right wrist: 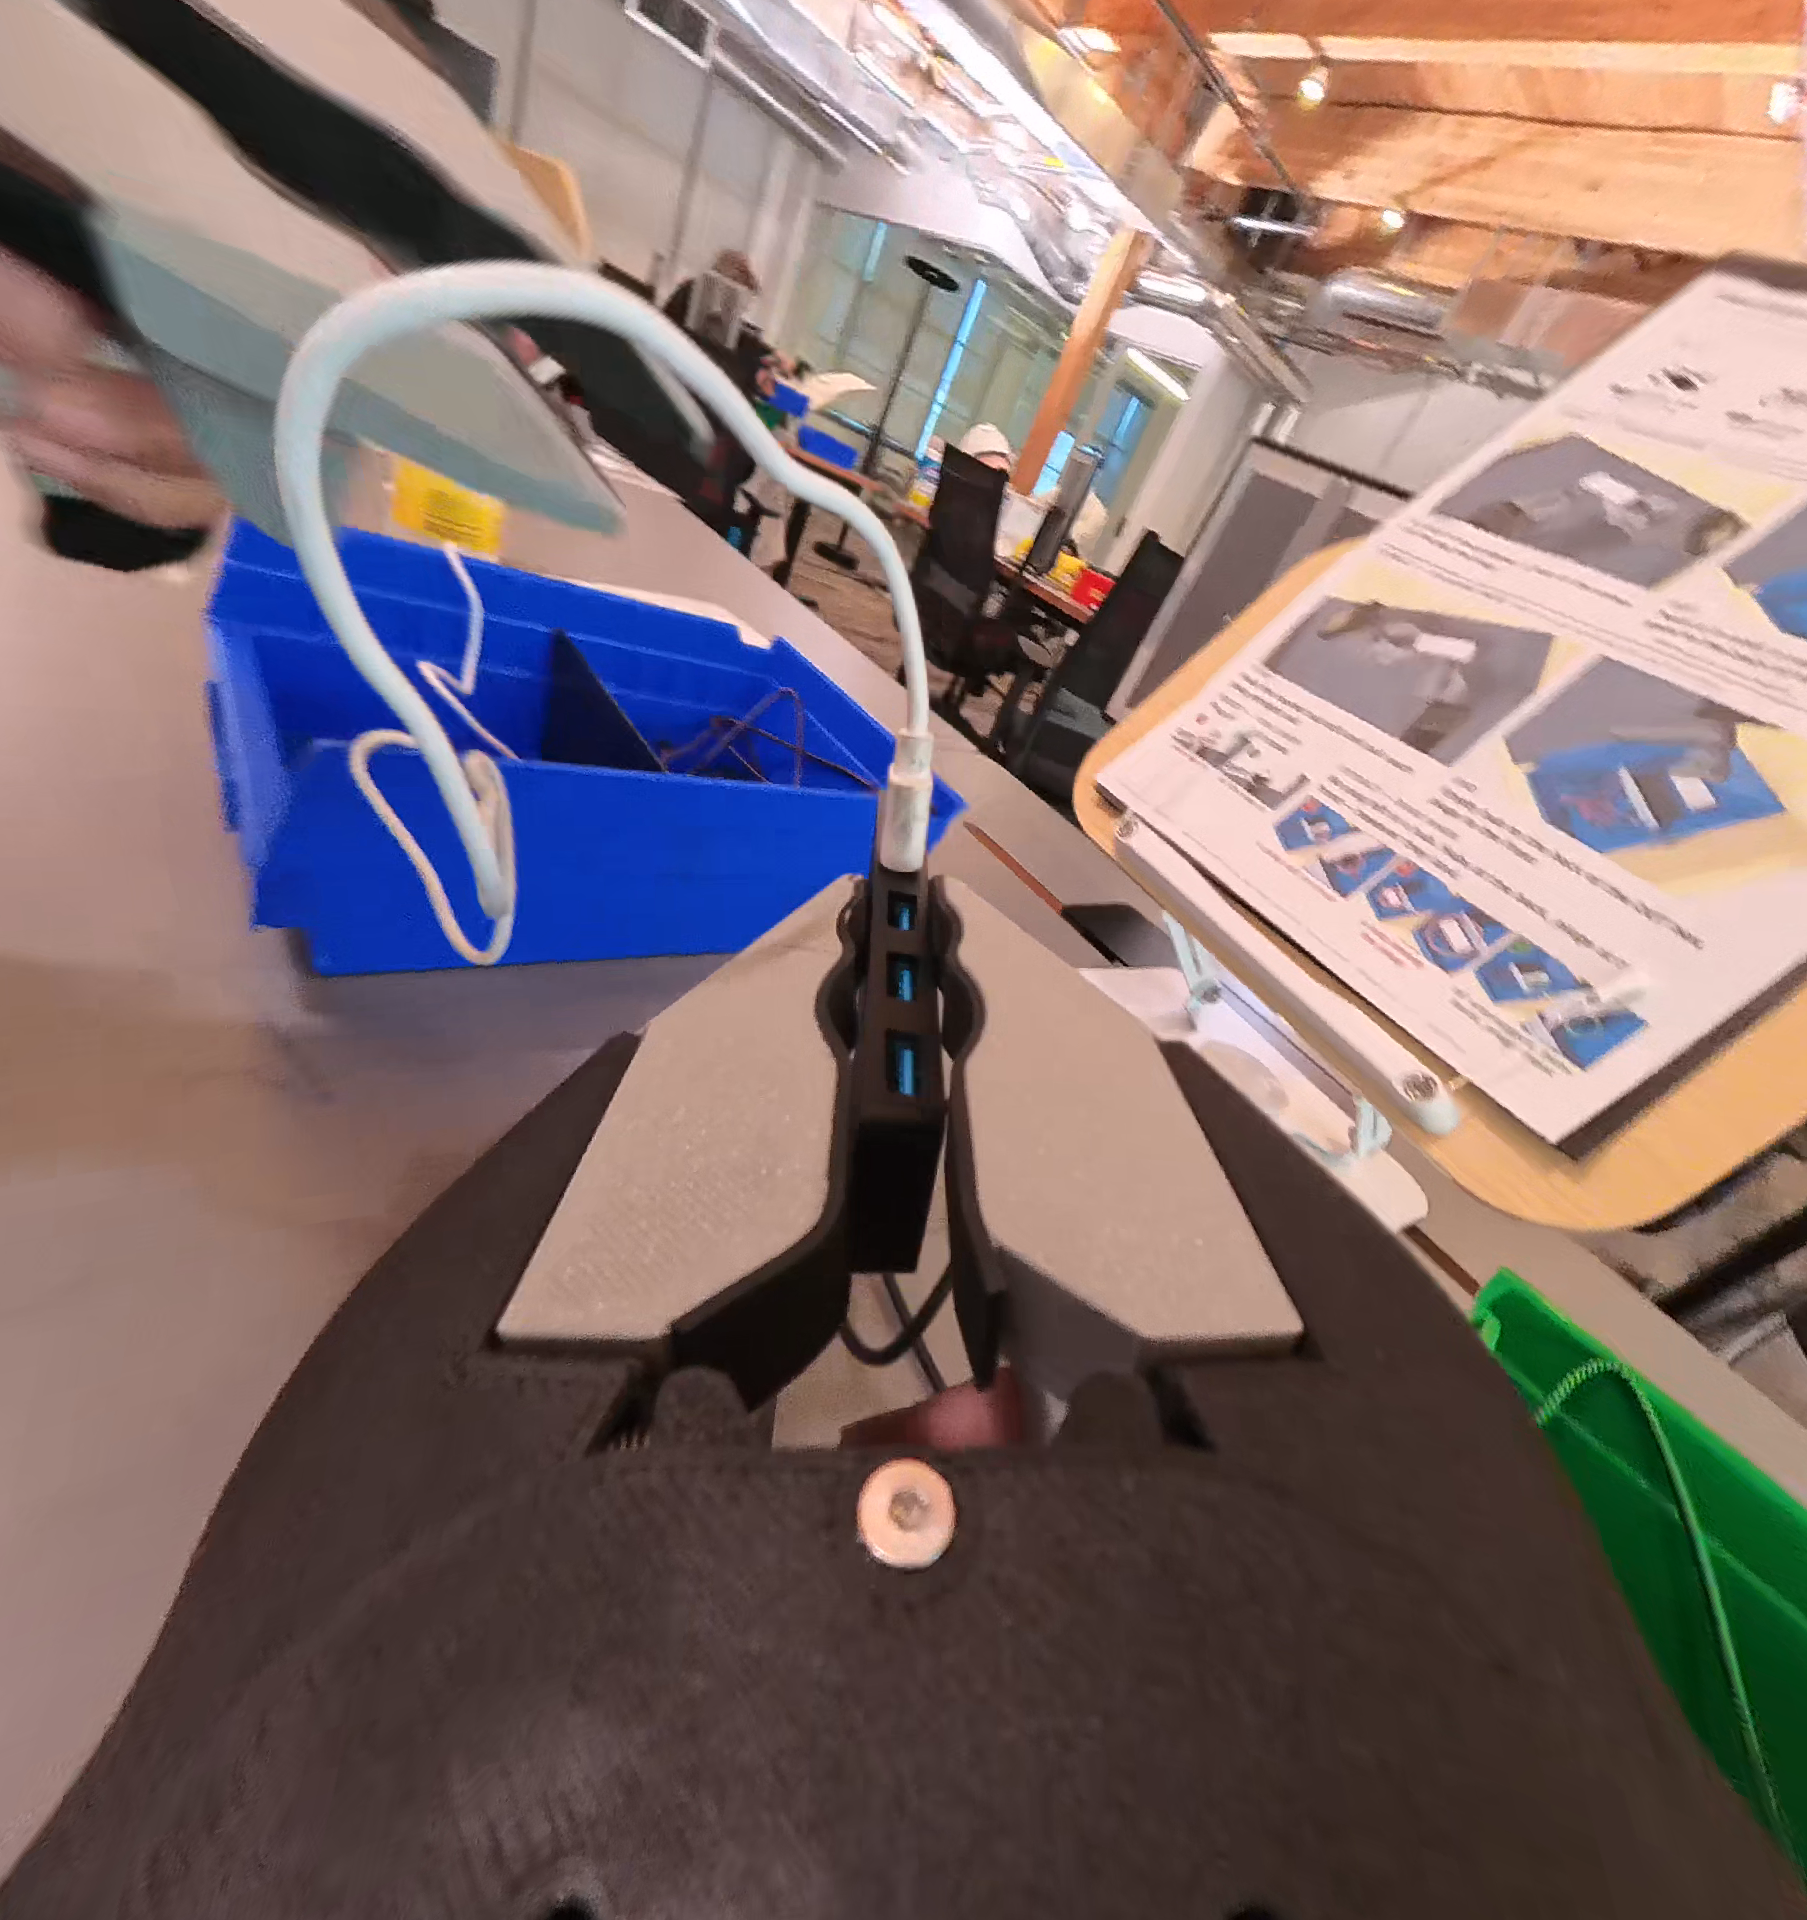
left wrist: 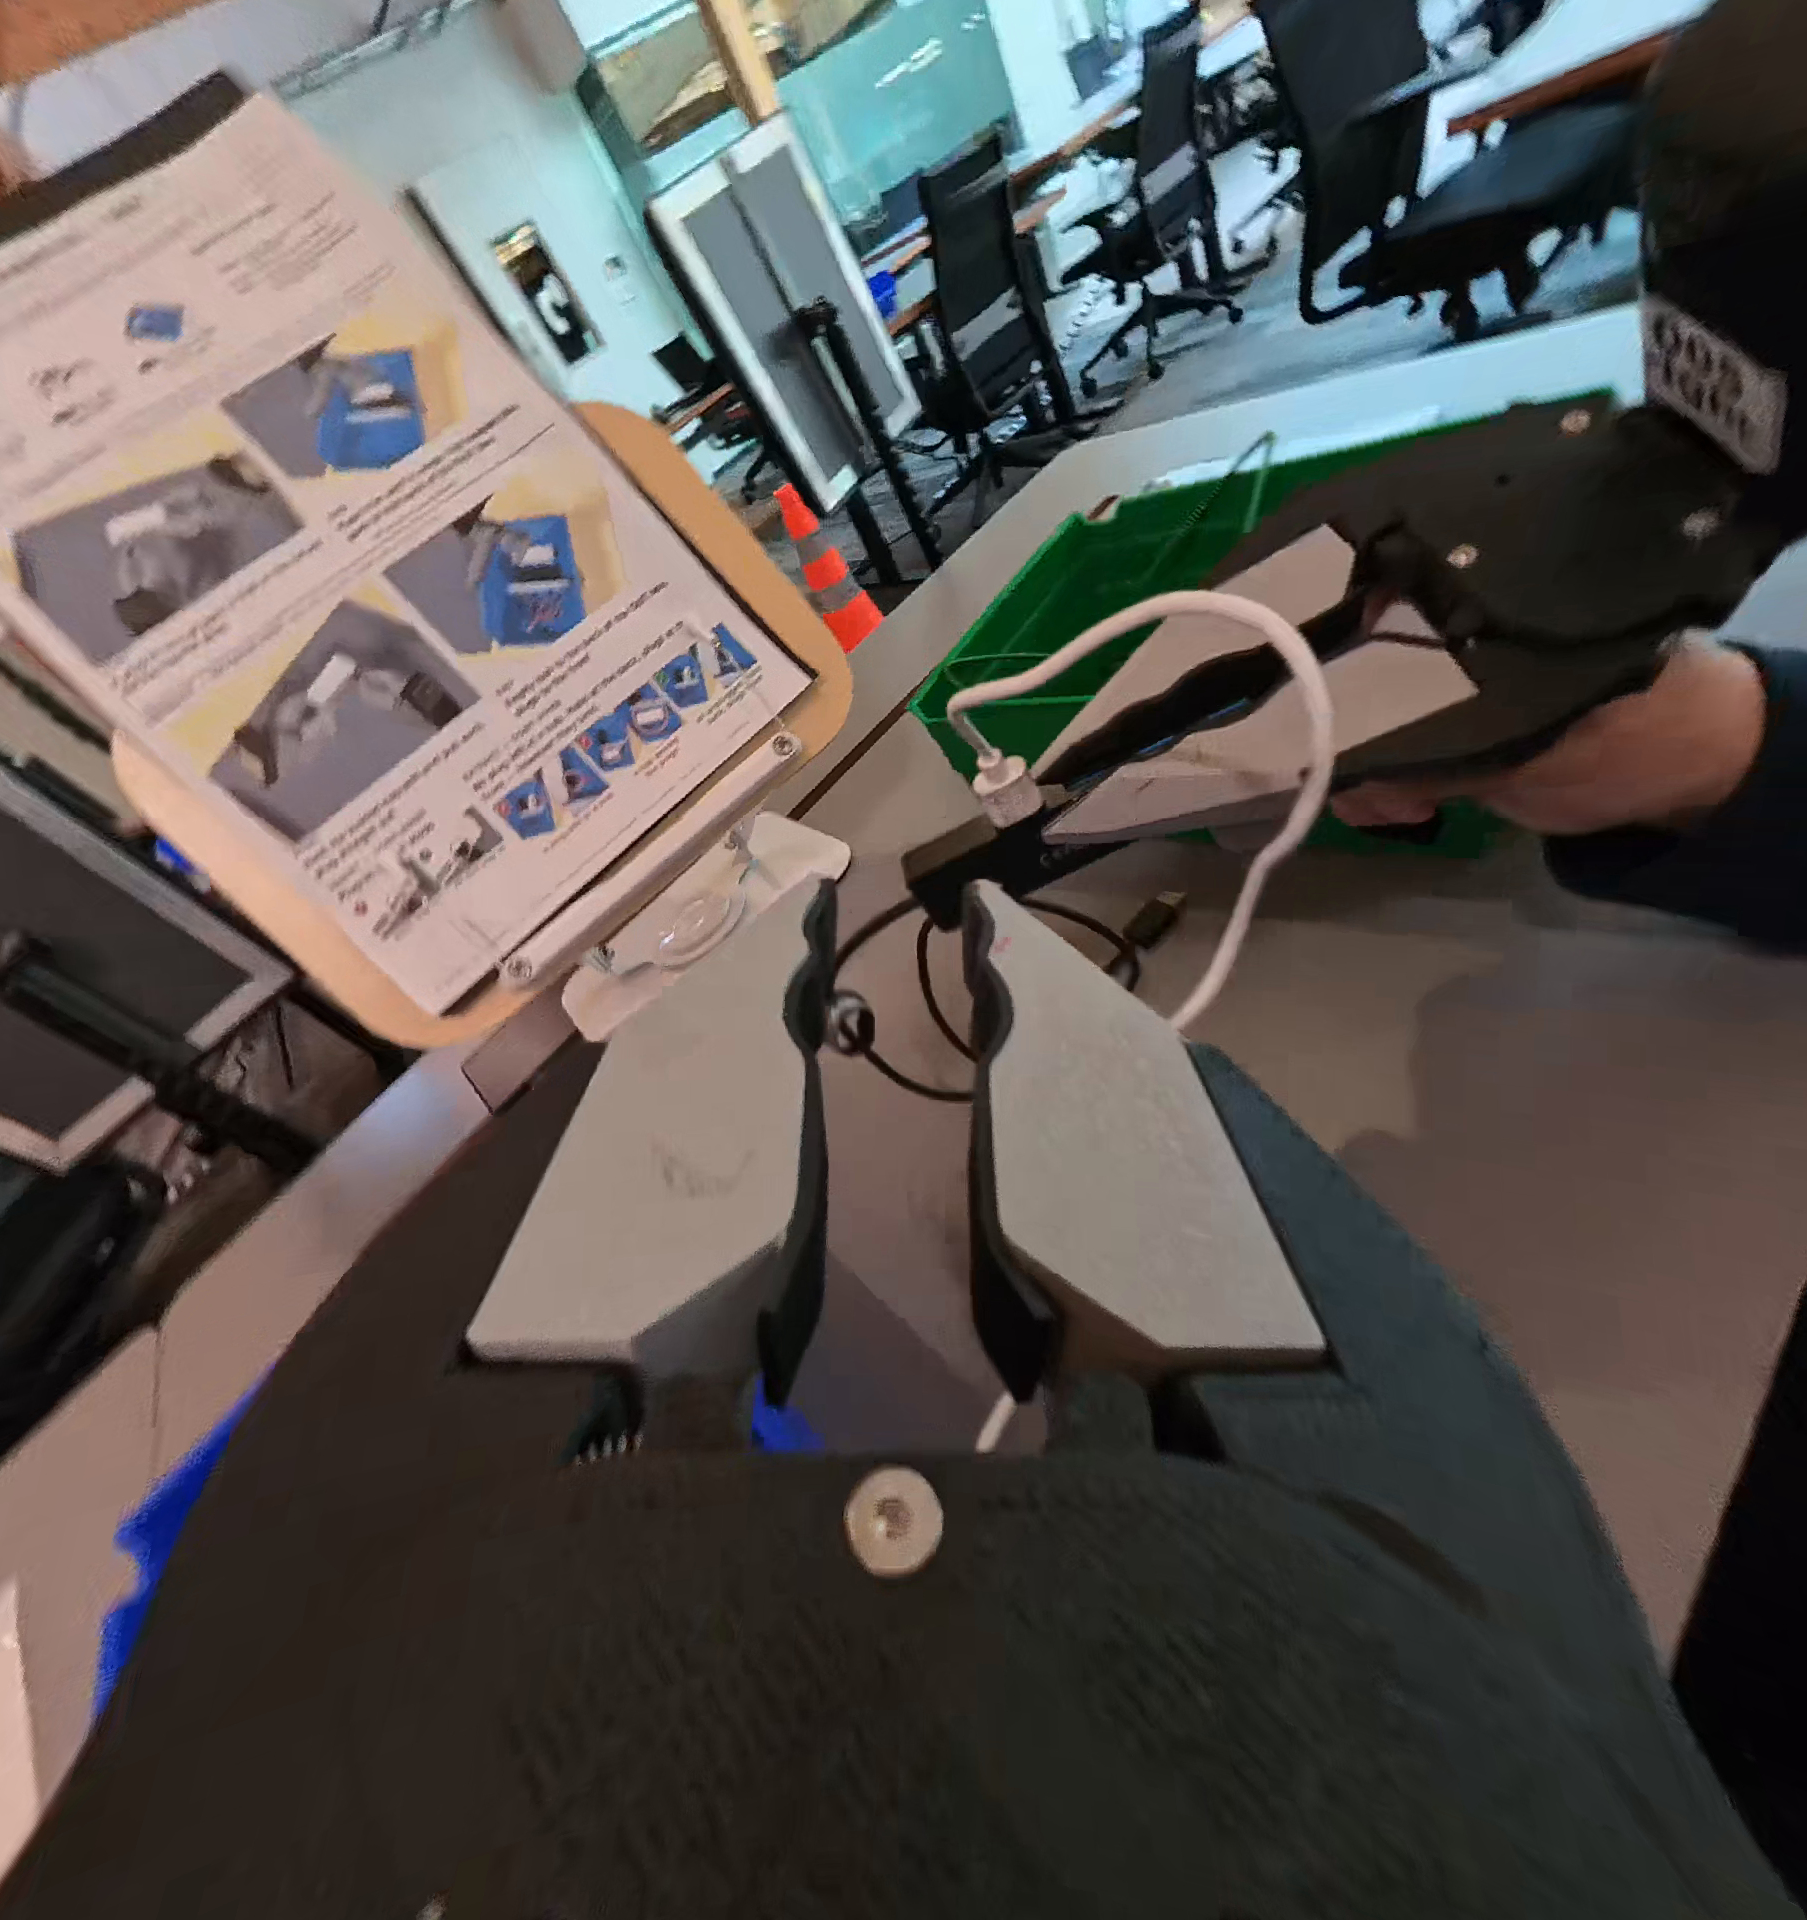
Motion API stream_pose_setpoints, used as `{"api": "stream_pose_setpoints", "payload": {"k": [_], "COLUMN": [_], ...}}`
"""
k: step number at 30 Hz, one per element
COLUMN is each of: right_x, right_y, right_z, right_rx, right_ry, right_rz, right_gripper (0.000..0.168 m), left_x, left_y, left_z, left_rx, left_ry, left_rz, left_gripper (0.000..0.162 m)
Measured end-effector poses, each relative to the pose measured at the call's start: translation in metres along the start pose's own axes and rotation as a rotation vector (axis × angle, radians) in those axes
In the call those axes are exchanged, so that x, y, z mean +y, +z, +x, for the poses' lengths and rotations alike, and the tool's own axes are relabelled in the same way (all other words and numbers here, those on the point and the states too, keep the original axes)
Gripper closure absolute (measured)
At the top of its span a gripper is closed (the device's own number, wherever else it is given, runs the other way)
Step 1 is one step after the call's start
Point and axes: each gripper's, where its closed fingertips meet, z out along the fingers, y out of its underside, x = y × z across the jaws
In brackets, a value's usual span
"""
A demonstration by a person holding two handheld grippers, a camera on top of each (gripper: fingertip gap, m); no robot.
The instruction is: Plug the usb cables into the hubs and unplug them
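Grey matte bench (left wrist: 1501, 1091) carries blue bin (right wrist: 587, 831) & green bin (left wrist: 1034, 623). Right tongs (right wrist: 894, 914) clamp the slim black hub (right wrist: 894, 1060), held above the bench, white cable (right wrist: 359, 416) plugged in its end port. Left tongs (left wrist: 894, 935) empty, narrowly parted, just short of the plug (left wrist: 1005, 795). To unplug: prob. grip the hard plug shell, not the soft cord, pull straight out, hub steady

We count two hand-held grippers, the left (left wrist: 894, 940) and the right (right wrist: 899, 925). We see one black hub (right wrist: 894, 1081) with three blue ports free. One white cable (right wrist: 359, 436) is plugged in. There are two bins, one blue (right wrist: 587, 862) and one green (left wrist: 1044, 623). We see one picture sheet (left wrist: 338, 582) and one orange cone (left wrist: 826, 571).
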Motion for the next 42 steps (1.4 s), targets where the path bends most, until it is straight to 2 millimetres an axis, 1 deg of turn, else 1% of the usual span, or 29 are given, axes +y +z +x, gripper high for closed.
{"api": "stream_pose_setpoints", "payload": {"k": [2, 5, 8, 14, 18, 20, 28, 36, 42], "right_x": [-0.014, -0.023, -0.028, -0.034, -0.038, -0.039, -0.037, -0.032, -0.030], "right_y": [-0.006, -0.013, -0.023, -0.035, -0.041, -0.042, -0.044, -0.046, -0.048], "right_z": [-0.008, -0.019, -0.030, -0.028, -0.032, -0.036, -0.041, -0.040, -0.040], "right_rx": [-0.032, -0.074, -0.144, -0.190, -0.238, -0.267, -0.303, -0.313, -0.325], "right_ry": [-0.025, -0.078, -0.115, -0.100, -0.075, -0.062, -0.064, -0.079, -0.088], "right_rz": [0.019, -0.005, -0.003, -0.010, 0.000, -0.002, -0.012, -0.037, -0.045], "right_gripper": [0.160, 0.160, 0.160, 0.160, 0.160, 0.161, 0.160, 0.160, 0.160], "left_x": [-0.005, -0.016, -0.029, -0.033, -0.029, -0.030, -0.028, -0.024, -0.022], "left_y": [0.010, 0.017, 0.014, 0.008, 0.012, 0.013, 0.019, 0.023, 0.022], "left_z": [0.010, 0.023, 0.033, 0.045, 0.050, 0.053, 0.071, 0.075, 0.076], "left_rx": [0.077, 0.211, 0.350, 0.448, 0.464, 0.474, 0.500, 0.518, 0.524], "left_ry": [0.065, 0.043, -0.012, 0.001, 0.007, 0.016, 0.091, 0.097, 0.114], "left_rz": [0.001, 0.051, 0.145, 0.194, 0.170, 0.179, 0.156, 0.138, 0.130], "left_gripper": [0.143, 0.146, 0.148, 0.147, 0.144, 0.144, 0.153, 0.154, 0.153]}}
